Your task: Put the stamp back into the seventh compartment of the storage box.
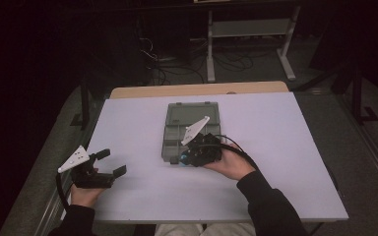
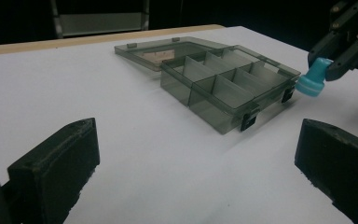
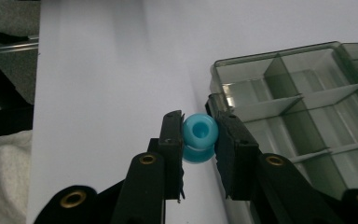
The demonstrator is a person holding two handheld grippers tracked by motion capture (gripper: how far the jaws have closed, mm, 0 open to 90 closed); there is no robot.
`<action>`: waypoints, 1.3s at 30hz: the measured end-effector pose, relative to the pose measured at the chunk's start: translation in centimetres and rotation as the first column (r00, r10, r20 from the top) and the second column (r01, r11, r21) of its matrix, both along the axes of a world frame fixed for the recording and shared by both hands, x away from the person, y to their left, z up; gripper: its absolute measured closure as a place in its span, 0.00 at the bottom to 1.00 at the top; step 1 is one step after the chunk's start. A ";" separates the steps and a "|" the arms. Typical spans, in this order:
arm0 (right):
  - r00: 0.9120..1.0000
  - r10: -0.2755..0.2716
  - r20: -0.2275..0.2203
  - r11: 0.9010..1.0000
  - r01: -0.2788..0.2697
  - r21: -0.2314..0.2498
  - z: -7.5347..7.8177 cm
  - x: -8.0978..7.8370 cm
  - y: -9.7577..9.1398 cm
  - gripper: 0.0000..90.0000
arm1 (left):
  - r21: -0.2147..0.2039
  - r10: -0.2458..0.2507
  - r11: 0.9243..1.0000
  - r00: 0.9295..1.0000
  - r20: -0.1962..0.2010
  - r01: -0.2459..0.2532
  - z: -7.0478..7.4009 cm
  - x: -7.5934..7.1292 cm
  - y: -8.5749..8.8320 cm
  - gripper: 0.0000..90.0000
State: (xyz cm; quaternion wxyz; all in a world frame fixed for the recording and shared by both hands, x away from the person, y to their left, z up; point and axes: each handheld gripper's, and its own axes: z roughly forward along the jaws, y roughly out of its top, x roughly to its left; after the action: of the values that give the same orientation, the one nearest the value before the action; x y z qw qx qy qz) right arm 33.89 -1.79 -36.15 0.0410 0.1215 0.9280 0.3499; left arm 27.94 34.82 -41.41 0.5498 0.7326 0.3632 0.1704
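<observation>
An open, smoke-grey plastic compartment box (image 1: pixel 189 130) is shown on the white table (image 1: pixel 128 128). Beside its near edge, a small blue plastic spool (image 3: pixel 199 137) is clamped in the right gripper (image 3: pixel 199 140); it is best lifted above the wall and centred over one compartment before release. The left gripper (image 2: pixel 191 172) is held wide open, empty.

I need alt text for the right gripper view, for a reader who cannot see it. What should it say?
The right gripper holds a small blue spool-shaped piece between its two black jaws, just beside the near corner of an open, smoky-clear compartment box. The box sits on a white table, and the compartments in view look empty.
</observation>
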 end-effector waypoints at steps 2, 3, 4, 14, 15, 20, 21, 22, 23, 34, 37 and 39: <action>1.000 -0.005 0.003 1.000 0.005 -0.001 0.2 0.3 -0.1 0.79 | 0.002 -0.001 1.000 1.000 0.000 0.001 0.0 0.0 0.0 0.00; 1.000 -0.008 0.002 1.000 0.008 0.004 0.3 0.4 -0.2 0.79 | 0.002 -0.002 1.000 1.000 -0.001 0.002 0.0 0.0 0.0 0.00; 1.000 -0.011 0.004 1.000 0.011 0.005 0.3 0.5 -0.3 0.79 | 0.002 -0.001 1.000 1.000 -0.001 0.001 0.0 0.0 0.0 0.00; 0.999 -0.041 0.007 0.999 0.041 0.018 0.8 1.6 -1.1 0.79 | -0.001 0.003 1.000 1.000 0.000 -0.003 0.0 0.0 0.0 0.00; 0.999 -0.046 0.007 0.999 0.046 0.019 0.7 1.7 -1.2 0.79 | -0.001 0.003 1.000 1.000 0.000 -0.003 0.0 0.0 0.0 0.00; 0.997 -0.072 0.007 0.997 0.072 0.026 0.8 2.3 -1.9 0.79 | 0.000 0.003 1.000 1.000 0.001 -0.003 0.0 0.0 0.0 0.00; 0.997 -0.078 0.005 0.997 0.078 0.026 0.9 2.4 -2.0 0.79 | -0.001 0.004 1.000 1.000 0.001 -0.004 0.0 0.0 0.0 0.00; 0.997 -0.081 0.009 0.996 0.080 0.027 0.9 2.5 -2.1 0.79 | -0.001 0.004 1.000 1.000 0.001 -0.004 0.0 0.0 0.0 0.00; 0.996 -0.084 0.008 0.996 0.084 0.029 0.9 2.5 -2.2 0.79 | -0.001 0.004 1.000 1.000 0.001 -0.004 0.0 0.0 0.0 0.00; 0.991 -0.133 0.005 0.991 0.133 0.014 0.4 3.6 -2.8 0.79 | 0.000 0.004 1.000 1.000 0.000 -0.004 0.0 0.0 0.0 0.00; 0.990 -0.143 0.004 0.990 0.143 0.001 0.2 3.9 -2.9 0.79 | 0.002 0.003 1.000 1.000 0.001 -0.003 0.0 0.0 0.0 0.00; 0.988 -0.154 -0.002 0.988 0.154 -0.002 0.0 4.1 -2.9 0.79 | 0.000 0.003 1.000 1.000 0.000 -0.003 0.0 0.0 0.0 0.00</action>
State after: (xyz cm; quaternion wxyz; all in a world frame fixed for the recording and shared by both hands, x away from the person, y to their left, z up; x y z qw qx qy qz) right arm 38.01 -4.73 -36.12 0.0671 0.1928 0.9163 0.3446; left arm 27.90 34.84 -41.40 0.5495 0.7321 0.3642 0.1714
